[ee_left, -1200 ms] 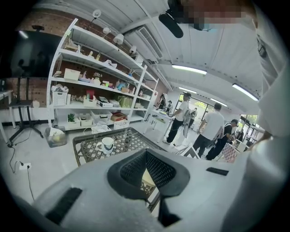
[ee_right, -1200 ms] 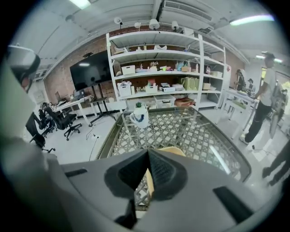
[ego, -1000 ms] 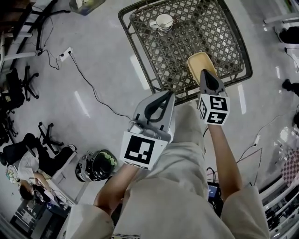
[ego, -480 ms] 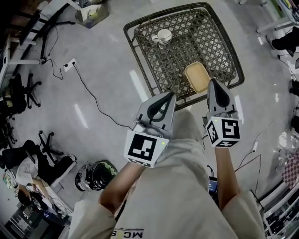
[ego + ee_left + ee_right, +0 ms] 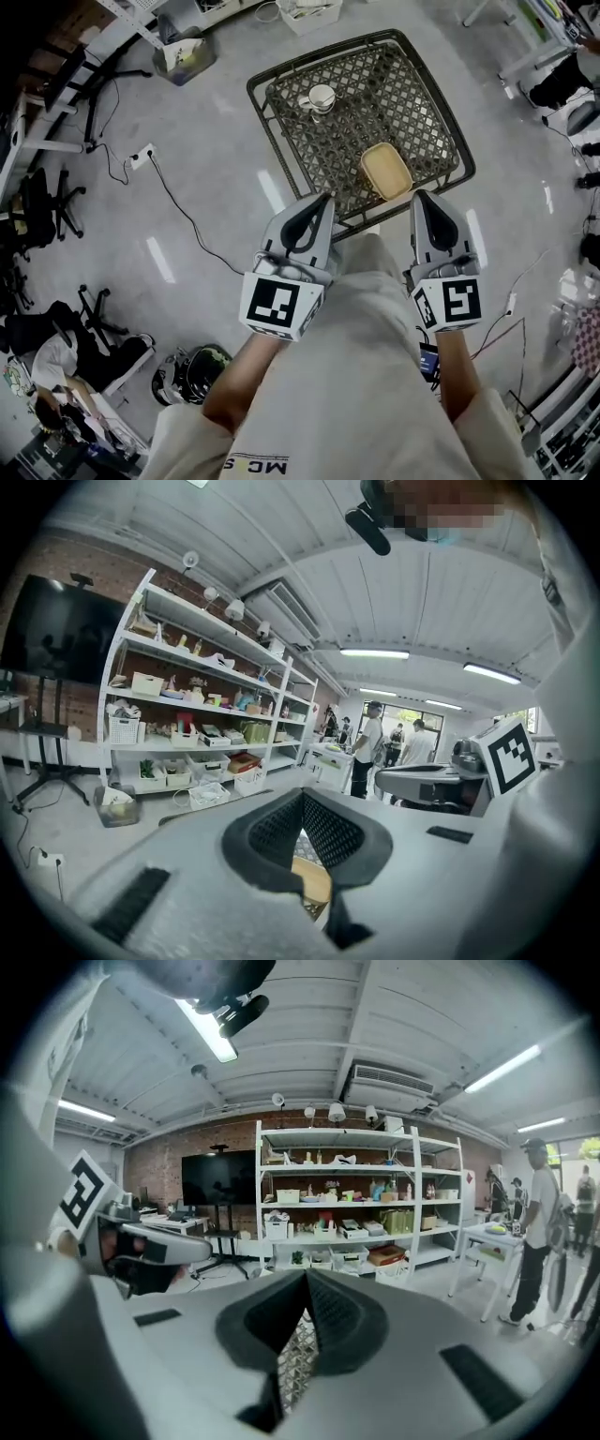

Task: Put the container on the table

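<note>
Near the right end of the tabletop's (image 5: 394, 103) closest edge, the container (image 5: 385, 172) now lies free. A second ago the right claw (image 5: 421, 197) was touching its near end, and it has since drawn back off the edge. Both it and the left claw (image 5: 323, 199) are closed and empty, so the placing looks done. The container is a shallow, pale yellow, rounded rectangle, flat on the dark lattice.
</note>
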Tool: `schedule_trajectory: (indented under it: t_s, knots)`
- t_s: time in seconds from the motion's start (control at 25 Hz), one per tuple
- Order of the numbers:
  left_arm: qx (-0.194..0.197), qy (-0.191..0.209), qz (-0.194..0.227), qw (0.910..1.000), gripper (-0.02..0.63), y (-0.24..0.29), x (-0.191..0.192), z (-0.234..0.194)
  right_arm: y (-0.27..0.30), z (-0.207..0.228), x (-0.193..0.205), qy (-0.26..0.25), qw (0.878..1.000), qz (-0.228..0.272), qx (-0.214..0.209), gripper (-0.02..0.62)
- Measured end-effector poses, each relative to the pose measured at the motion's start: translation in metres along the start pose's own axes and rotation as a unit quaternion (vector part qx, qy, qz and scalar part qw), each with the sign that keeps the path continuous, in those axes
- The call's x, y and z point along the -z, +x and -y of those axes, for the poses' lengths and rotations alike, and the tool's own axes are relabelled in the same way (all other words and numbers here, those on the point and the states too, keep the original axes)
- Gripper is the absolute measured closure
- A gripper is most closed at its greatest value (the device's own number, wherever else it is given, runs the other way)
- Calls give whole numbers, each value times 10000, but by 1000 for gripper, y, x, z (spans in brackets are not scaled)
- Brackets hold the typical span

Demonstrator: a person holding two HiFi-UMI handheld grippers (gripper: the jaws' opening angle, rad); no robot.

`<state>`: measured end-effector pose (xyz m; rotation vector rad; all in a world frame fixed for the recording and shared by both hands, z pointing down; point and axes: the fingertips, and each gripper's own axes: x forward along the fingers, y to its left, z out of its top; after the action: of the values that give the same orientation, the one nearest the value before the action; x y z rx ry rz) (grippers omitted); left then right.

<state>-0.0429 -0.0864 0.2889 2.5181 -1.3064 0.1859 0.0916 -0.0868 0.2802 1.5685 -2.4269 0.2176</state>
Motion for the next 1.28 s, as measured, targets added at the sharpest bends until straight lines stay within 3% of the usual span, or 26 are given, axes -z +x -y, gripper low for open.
schedule_trajectory:
  t_s: [0.2, 0.56, 0.72, 1.28]
  knots:
    - [-37, 35, 68, 10000, 583, -7, -4, 0, -26, 11, -15, -113, 9997, 153, 162, 578]
    - [-17, 191, 186, 9996, 583, -17, -19, 7, -60, 32, -16, 337, 9975, 161, 601, 578]
    - [-2, 182, 178, 9997, 583, -17, -16, 7, -56, 32, -8, 755, 9954, 159, 570, 578]
    - [74, 121, 186, 9997, 583, -22, -9, 10, -57, 19, 0, 716, 9960, 134, 510, 578]
